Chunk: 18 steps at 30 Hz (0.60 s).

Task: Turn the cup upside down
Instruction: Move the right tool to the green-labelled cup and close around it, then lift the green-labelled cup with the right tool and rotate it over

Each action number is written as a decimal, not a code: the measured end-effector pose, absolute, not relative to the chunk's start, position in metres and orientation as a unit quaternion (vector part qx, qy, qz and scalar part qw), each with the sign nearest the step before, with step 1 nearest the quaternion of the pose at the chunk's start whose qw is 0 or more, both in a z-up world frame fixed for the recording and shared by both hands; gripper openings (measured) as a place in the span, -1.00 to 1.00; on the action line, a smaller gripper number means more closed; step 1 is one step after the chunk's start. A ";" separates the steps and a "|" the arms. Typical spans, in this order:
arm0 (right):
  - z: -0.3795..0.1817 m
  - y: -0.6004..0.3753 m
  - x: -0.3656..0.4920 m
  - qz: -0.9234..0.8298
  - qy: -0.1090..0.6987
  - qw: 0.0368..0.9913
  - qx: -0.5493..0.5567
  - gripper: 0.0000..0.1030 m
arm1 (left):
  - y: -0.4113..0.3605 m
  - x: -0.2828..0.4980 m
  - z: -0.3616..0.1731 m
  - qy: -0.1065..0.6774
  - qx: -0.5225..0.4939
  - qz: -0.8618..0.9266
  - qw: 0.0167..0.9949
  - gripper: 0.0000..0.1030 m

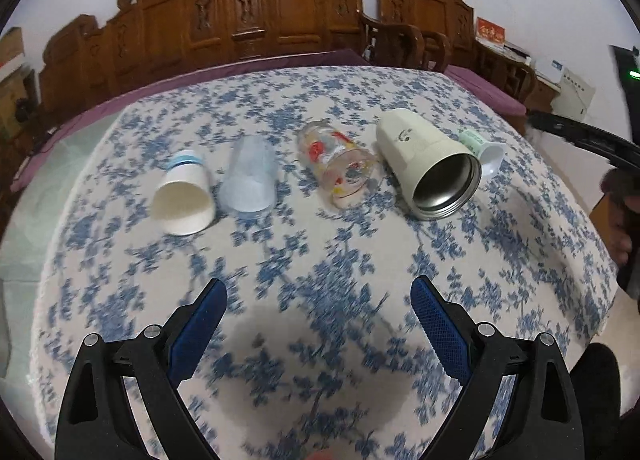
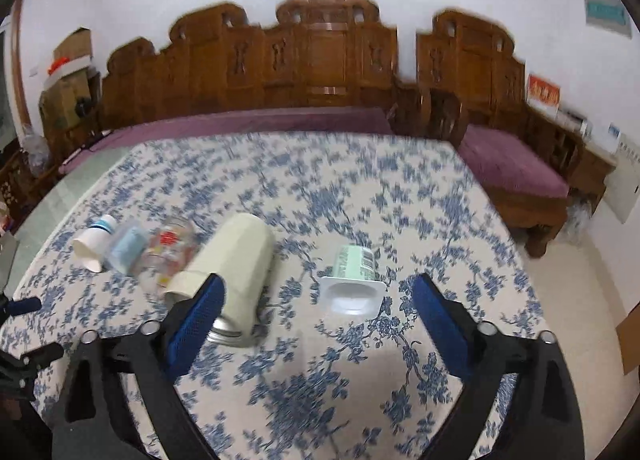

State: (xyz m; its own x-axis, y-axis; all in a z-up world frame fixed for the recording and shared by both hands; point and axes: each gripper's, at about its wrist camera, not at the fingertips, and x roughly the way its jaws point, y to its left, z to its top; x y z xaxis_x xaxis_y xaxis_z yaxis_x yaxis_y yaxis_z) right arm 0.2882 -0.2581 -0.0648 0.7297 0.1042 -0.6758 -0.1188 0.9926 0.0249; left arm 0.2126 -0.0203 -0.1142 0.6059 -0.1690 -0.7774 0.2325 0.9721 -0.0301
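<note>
Five cups lie toppled in a row on my tablecloth [image 1: 320,260]. Both my left gripper [image 1: 318,296] and right gripper [image 2: 318,296] gape wide — empty, above the cloth.

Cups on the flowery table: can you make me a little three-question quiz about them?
1. True or false: the cream steel-lined cup is standing upright.
2. How many cups lie on the tablecloth: the paper cup, blue plastic cup, painted glass, cream cup and green-label yogurt cup?
3. Which cup is nearest the right claw? A) paper cup B) yogurt cup C) painted glass

Key:
1. False, it lies on its side, with its mouth towards the left claw.
2. Five.
3. B. Both claws are open and hold nothing.
</note>
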 end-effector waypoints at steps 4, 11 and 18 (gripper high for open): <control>-0.082 -0.271 0.334 0.045 0.402 0.914 -0.007 0.49 | -0.035 0.233 -0.126 0.439 0.053 -0.128 0.888 0.73; -0.114 -0.274 0.392 0.048 0.474 0.879 -0.002 0.34 | -0.046 0.246 -0.139 0.447 0.061 -0.134 0.882 0.73; -0.153 -0.274 0.421 0.027 0.542 0.840 0.013 0.09 | -0.055 0.237 -0.145 0.448 0.078 -0.143 0.879 0.73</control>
